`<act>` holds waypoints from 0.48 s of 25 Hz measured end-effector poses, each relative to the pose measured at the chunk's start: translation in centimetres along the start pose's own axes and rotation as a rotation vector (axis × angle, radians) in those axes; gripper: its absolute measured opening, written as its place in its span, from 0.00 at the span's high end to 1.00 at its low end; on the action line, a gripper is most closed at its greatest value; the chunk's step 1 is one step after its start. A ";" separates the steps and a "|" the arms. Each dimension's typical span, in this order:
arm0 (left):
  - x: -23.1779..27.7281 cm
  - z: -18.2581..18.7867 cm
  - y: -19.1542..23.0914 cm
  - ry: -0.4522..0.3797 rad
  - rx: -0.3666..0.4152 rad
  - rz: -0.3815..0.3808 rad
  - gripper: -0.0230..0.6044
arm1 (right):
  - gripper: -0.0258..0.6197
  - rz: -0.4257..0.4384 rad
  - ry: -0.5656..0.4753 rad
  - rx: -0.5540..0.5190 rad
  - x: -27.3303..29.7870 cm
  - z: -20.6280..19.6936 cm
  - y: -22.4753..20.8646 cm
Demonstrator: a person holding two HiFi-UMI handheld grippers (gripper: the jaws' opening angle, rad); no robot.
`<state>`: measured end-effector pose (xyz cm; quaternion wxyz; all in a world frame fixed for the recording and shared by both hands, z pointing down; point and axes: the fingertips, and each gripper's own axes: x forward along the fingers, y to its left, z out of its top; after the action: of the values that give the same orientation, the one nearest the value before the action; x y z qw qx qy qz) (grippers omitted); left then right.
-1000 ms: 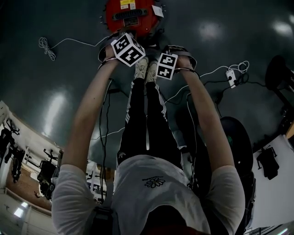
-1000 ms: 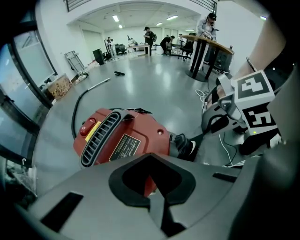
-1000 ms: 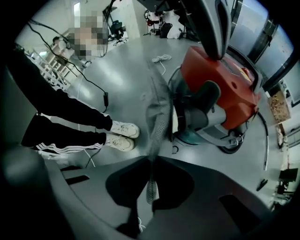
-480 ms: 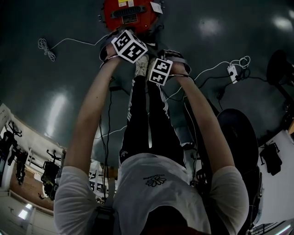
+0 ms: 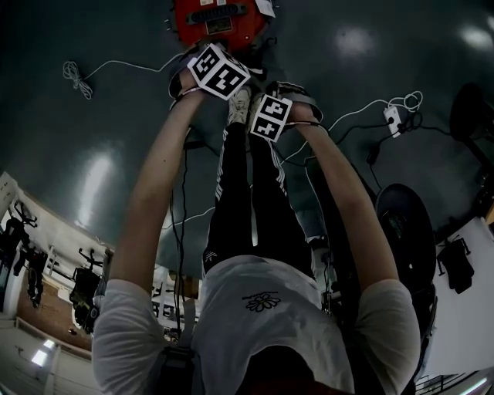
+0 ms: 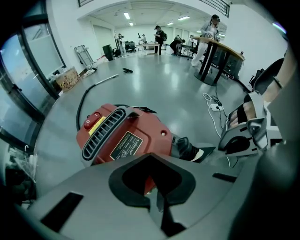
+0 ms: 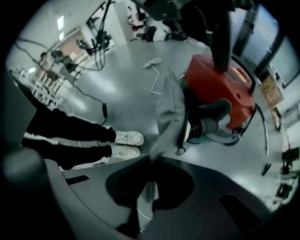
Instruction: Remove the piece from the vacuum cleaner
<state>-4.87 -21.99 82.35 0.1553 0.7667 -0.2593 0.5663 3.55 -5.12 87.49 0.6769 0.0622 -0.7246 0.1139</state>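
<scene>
The red vacuum cleaner point(image 5: 216, 19) lies on the grey floor just past the person's white shoes point(image 5: 239, 108). My left gripper point(image 6: 157, 187) hangs shut right above its red body point(image 6: 126, 136), under its marker cube point(image 5: 218, 72); whether it pinches a part of it is hidden. Shut on a thin grey mesh piece point(image 7: 171, 115) is my right gripper point(image 7: 151, 161), under its cube point(image 5: 270, 116). The piece runs from the jaws up to the vacuum's open side point(image 7: 211, 124), where a grey cylinder shows.
A black hose point(image 6: 91, 91) leaves the vacuum. On the floor lie a coiled white cable point(image 5: 77, 79) and a power strip point(image 5: 392, 119). A dark round seat point(image 5: 405, 231) stands at the right. Tables and people point(image 6: 211, 28) are far off.
My right gripper has shifted a little left, toward the shoes, and rolled with the grey piece in it. The left gripper has stayed over the vacuum.
</scene>
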 end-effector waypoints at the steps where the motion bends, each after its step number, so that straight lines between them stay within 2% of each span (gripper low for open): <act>1: 0.0 0.1 0.0 -0.001 0.000 0.001 0.96 | 0.92 0.001 0.016 -0.049 -0.1 -0.2 -0.1; 3: 0.1 0.2 0.2 -0.003 0.000 0.007 0.96 | 0.92 0.044 0.021 -0.071 -0.5 -0.3 -0.4; 7: -0.2 0.1 0.2 -0.009 -0.022 -0.001 0.96 | 0.92 0.175 -0.064 0.132 -1.3 0.1 -0.1; 8: -0.3 0.1 0.2 -0.011 -0.021 -0.004 0.96 | 0.92 0.157 -0.059 0.110 -1.2 0.1 -0.1; 9: -0.3 0.1 0.2 -0.014 -0.018 -0.005 0.96 | 0.92 0.109 -0.024 0.023 -0.8 0.1 0.1; 12: -0.3 0.1 0.3 -0.021 -0.014 0.001 0.96 | 0.92 -0.019 0.165 -0.285 1.0 0.3 0.3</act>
<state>-5.05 -22.26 82.02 0.1578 0.7714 -0.2652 0.5565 3.11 -4.85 88.48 0.7370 -0.0371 -0.6748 0.0084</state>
